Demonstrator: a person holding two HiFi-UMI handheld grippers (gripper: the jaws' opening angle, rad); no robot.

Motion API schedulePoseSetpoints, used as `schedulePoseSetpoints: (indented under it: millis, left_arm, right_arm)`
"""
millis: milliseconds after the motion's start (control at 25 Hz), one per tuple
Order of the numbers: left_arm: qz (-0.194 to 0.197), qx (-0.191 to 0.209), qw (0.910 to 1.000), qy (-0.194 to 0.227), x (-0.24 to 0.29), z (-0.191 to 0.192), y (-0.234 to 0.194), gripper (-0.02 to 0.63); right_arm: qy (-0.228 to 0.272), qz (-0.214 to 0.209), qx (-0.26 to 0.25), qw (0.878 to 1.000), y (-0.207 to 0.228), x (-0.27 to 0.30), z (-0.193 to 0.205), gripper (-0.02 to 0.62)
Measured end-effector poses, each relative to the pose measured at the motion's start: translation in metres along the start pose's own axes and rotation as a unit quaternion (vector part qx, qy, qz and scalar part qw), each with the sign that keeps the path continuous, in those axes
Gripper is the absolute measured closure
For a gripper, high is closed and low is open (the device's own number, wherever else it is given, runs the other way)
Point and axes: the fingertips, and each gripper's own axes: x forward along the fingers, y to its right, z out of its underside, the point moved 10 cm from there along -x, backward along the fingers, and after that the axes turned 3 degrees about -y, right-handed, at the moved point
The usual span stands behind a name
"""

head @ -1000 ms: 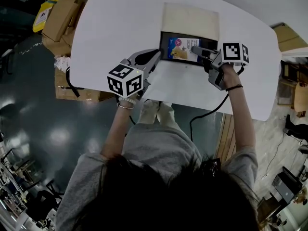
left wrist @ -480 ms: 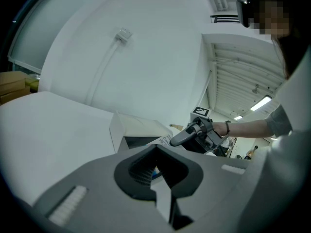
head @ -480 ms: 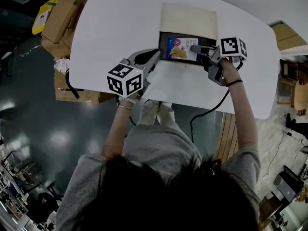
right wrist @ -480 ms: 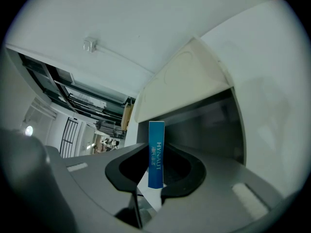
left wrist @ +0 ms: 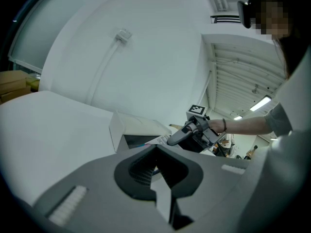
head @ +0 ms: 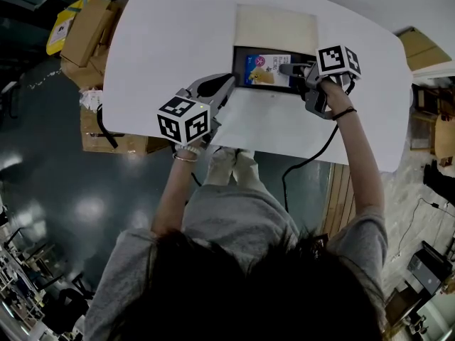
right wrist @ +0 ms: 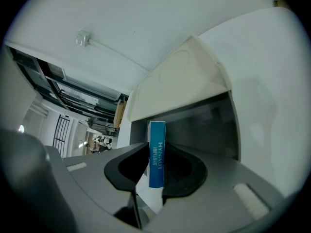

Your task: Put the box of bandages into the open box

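**Table** (head: pixel 178 41): white. It lies as it did in both earlier head views, apart from a slight drift of the camera.

**Open box** (head: pixel 239 66): at the far middle of the table, dark inside facing up. Its lid (head: pixel 276 25) is folded back on the far side. Same spot as a second ago.

**Left gripper** (head: pixel 229 82): over the table just near-left of the open box's near left corner, tips pointing at it. Whether it touches the wall cannot be told. Its jaws are together with nothing between them. No change from either earlier frame.

**Right gripper** (head: pixel 286 68): reaches into the open box from the right.
- Its marker cube (head: pixel 338 61) now sits farther and a little more left than a second ago, closer over the box's right wall, and it has tilted.
- The jaws have just been opening slightly.
- The box of bandages (head: pixel 263 69) is between them. The pads still look pressed to both of its broad faces; no gap shows in the right gripper view.

**Box of bandages:** blue, inside the open box, printed face up in the head view, its right end in the right gripper. In the right gripper view its narrow blue edge stands upright between the jaws, with the dark interior behind. Its place inside the open box matches the earlier frames.
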Motion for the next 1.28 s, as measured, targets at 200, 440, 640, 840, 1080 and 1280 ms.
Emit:
schedulePoseSetpoints:
  millis: [200,440,640,840,1080,1280]
  left_arm:
    - [0.0,0.0,1.0,0.002,-0.002,0.0,0.002,0.609]
    - [-0.003,-0.002,1.0,0.004,-0.005,-0.002,0.004,0.609]
    - [-0.004,-0.003,1.0,0.004,-0.007,-0.002,0.003,0.609]
    - [-0.002,-0.003,1.0,0.005,-0.007,-0.002,-0.001,0.609]
    - [0.001,-0.004,1.0,0.005,-0.007,-0.004,0.002,0.609]
    - [0.002,-0.005,1.0,0.005,-0.008,-0.003,-0.001,0.609]
  right_arm:
    - [0.007,0.037,-0.012,0.999,0.001,0.001,-0.003,0.469]
    - [0.005,0.064,-0.017,0.998,0.003,0.001,-0.004,0.428]
    - [-0.005,0.091,-0.027,0.996,0.003,0.004,-0.006,0.408]
    - [-0.012,0.115,-0.04,0.993,0.002,0.012,-0.008,0.387]
    - [-0.018,0.14,-0.052,0.989,0.001,0.013,-0.007,0.37]
    - [-0.021,0.166,-0.065,0.984,0.0,0.019,-0.007,0.351]
